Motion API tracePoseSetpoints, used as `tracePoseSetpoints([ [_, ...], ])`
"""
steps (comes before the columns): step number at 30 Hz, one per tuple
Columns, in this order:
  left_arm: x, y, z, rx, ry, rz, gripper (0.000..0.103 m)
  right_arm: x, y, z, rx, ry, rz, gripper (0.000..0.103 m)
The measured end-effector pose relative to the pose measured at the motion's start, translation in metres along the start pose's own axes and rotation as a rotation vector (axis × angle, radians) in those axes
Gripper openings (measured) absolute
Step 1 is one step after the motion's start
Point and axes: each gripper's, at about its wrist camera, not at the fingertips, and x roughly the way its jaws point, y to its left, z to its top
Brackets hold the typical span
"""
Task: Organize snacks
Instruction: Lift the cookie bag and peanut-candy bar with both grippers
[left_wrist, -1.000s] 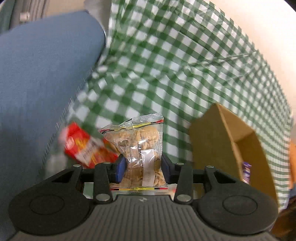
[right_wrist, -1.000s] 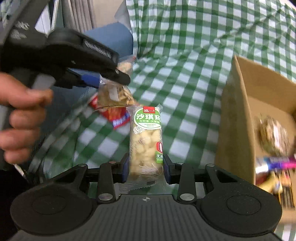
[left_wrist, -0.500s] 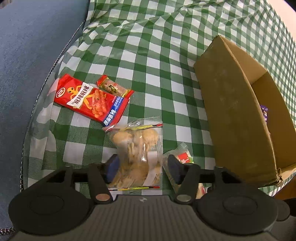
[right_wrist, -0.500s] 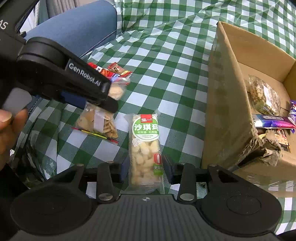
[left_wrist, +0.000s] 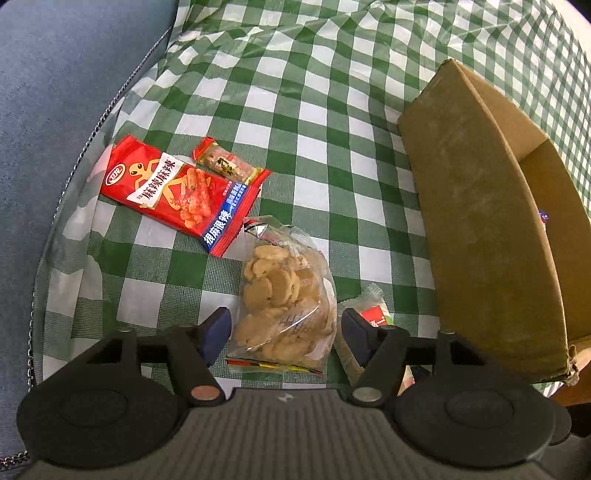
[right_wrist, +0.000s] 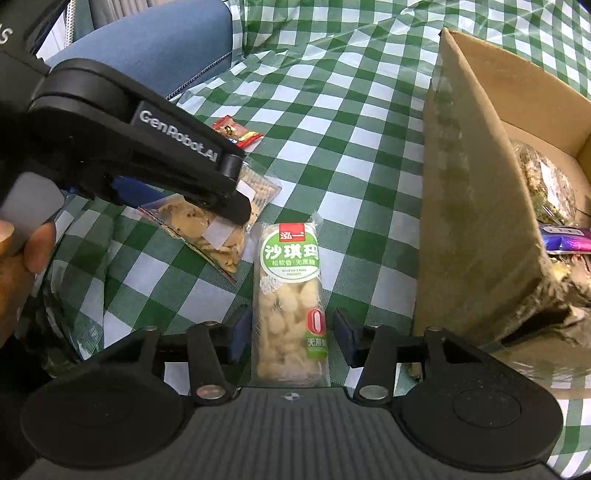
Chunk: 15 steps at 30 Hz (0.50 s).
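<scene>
Inside cardboard box (right_wrist: 476, 206), right view alone: snacks (right_wrist: 546, 184).

The left gripper's arm covers part of the biscuit bag (right_wrist: 207, 221) (right wrist view). The cardboard box (left_wrist: 480, 229) wall hides most of its contents; the green-labelled snack bar (left_wrist: 373, 314) shows only a corner.

A shiny green and white checked plastic tablecloth (left_wrist: 303, 110) covers the table and wrinkles far ahead of the tongs. A soft blue cloth seat (left_wrist: 55, 110) sits off to the left. Bright light gleams on the cloth.
</scene>
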Motion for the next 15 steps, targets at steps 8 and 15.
tracePoseSetpoints([
  [8, 0.0068, -0.0005, 0.0014, -0.010, 0.021, 0.008, 0.072, 0.0065, -0.0004, 0.0026, 0.001, 0.008, -0.012, 0.049],
  [15, 0.0100, -0.0028, 0.0012, -0.005, 0.032, 0.016, 0.072, 0.0041, 0.0020, 0.0009, -0.021, 0.002, -0.019, 0.038],
])
